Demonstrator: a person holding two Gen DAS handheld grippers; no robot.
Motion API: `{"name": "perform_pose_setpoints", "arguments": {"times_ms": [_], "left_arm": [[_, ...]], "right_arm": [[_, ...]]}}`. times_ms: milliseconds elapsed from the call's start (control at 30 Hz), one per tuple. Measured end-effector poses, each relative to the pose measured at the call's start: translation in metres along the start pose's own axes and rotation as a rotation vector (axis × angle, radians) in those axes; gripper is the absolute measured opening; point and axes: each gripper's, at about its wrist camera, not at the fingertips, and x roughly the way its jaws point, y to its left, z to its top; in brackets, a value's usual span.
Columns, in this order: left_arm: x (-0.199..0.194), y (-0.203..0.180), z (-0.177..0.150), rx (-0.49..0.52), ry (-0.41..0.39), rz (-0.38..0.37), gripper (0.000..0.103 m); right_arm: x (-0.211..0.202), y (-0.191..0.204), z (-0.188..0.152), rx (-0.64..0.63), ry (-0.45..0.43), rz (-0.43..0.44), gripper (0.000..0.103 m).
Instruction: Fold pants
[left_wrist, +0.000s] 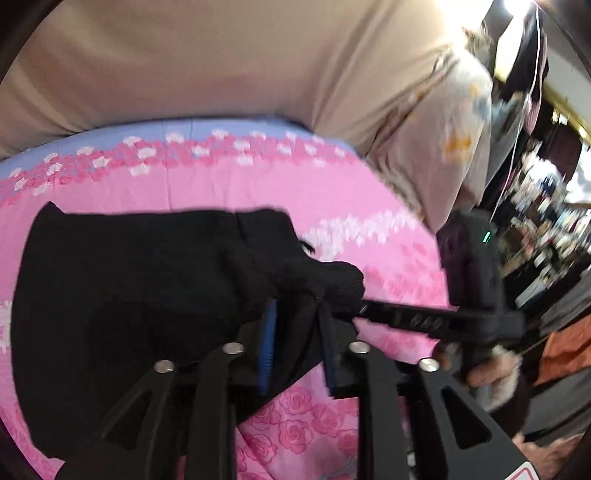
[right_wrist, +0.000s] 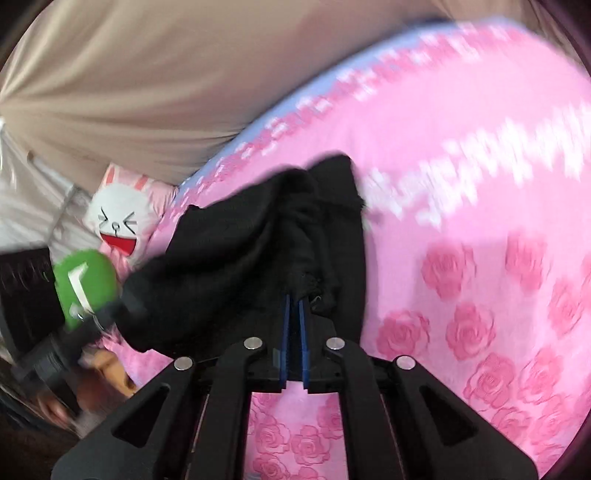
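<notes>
The black pants (left_wrist: 140, 295) lie bunched on a bed covered by a pink rose-patterned sheet (left_wrist: 295, 192), filling the lower left and centre of the left wrist view, with a thick rolled edge of the cloth sticking out toward the middle right of that frame. The left gripper (left_wrist: 295, 332) has its blue-padded fingers (left_wrist: 267, 343) standing partly apart, and a fold of the black cloth hangs between them; the blur keeps me from saying whether the pads actually press on it. In the same view the right gripper (left_wrist: 369, 308) reaches in from the right edge, its tip buried in that rolled edge, held by a hand (left_wrist: 487, 373) low at the right. In the right wrist view the pants (right_wrist: 251, 258) rise up the middle of the frame from the bottom centre, and the right gripper (right_wrist: 294, 302) has its two blue fingers (right_wrist: 304, 332) drawn nearly together, pinching a thin gathered ridge of the fabric at their tips. At the left edge of that view the left gripper shows as a green-capped body (right_wrist: 86, 284) beside the cloth. A white rabbit cushion (right_wrist: 118, 221) lies on the bed at the middle left, and a beige curtain (right_wrist: 147, 92) fills the upper left behind it
</notes>
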Motion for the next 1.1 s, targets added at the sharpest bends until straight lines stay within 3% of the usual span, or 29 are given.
{"name": "perform_pose_setpoints", "arguments": {"times_ms": [33,100,167,233,300,500,533,567,600,633,667,733,833,867,900,1000,1100], "left_arm": [[0.007,-0.006,-0.005,0.026,0.008,0.034,0.042],[0.013,-0.019,-0.014,0.090,-0.007,0.077,0.068],[0.017,-0.031,-0.019,0.144,-0.029,0.098,0.081],[0.023,-0.036,-0.020,0.167,-0.035,0.119,0.083],[0.032,-0.037,-0.019,0.175,-0.021,0.132,0.084],[0.037,-0.040,-0.008,0.184,-0.047,0.139,0.084],[0.037,-0.037,-0.004,0.178,-0.049,0.131,0.083],[0.036,-0.032,0.000,0.158,-0.055,0.122,0.072],[0.034,-0.026,0.003,0.134,-0.061,0.123,0.027],[0.032,-0.017,0.009,0.108,-0.042,0.093,0.017],[0.029,-0.007,0.014,0.067,-0.033,0.064,0.017],[0.001,0.021,0.026,-0.044,-0.105,0.012,0.016],[-0.073,0.061,0.039,-0.145,-0.271,-0.008,0.016],[-0.101,0.073,0.042,-0.168,-0.327,0.005,0.016],[-0.135,0.086,0.043,-0.191,-0.393,0.027,0.016],[-0.216,0.118,0.039,-0.247,-0.527,0.126,0.016],[-0.271,0.149,0.023,-0.314,-0.593,0.249,0.016]], "right_arm": [[-0.002,-0.001,0.000,0.004,-0.003,0.007,0.006],[-0.003,0.000,0.000,-0.013,0.006,0.019,0.013],[0.000,0.002,-0.001,-0.026,0.016,0.021,0.015],[0.004,0.001,0.002,-0.021,0.016,0.038,0.015],[0.005,0.005,0.005,-0.018,0.017,0.058,0.004],[-0.015,0.050,0.027,-0.058,-0.002,0.243,0.003],[-0.016,0.062,0.032,-0.079,0.003,0.271,0.003],[-0.016,0.070,0.033,-0.095,0.008,0.291,0.002],[-0.015,0.082,0.035,-0.114,0.023,0.335,0.002],[-0.013,0.090,0.036,-0.127,0.028,0.348,0.002],[-0.013,0.102,0.037,-0.158,0.018,0.334,0.003],[-0.029,0.110,0.037,-0.190,-0.064,0.266,0.007],[-0.055,0.101,0.038,-0.167,-0.142,0.241,0.021],[-0.062,0.096,0.036,-0.171,-0.169,0.187,0.038],[-0.065,0.092,0.033,-0.179,-0.183,0.132,0.044],[-0.055,0.084,0.021,-0.201,-0.156,0.003,0.046],[-0.024,0.090,0.004,-0.253,-0.083,-0.081,0.046]]}}
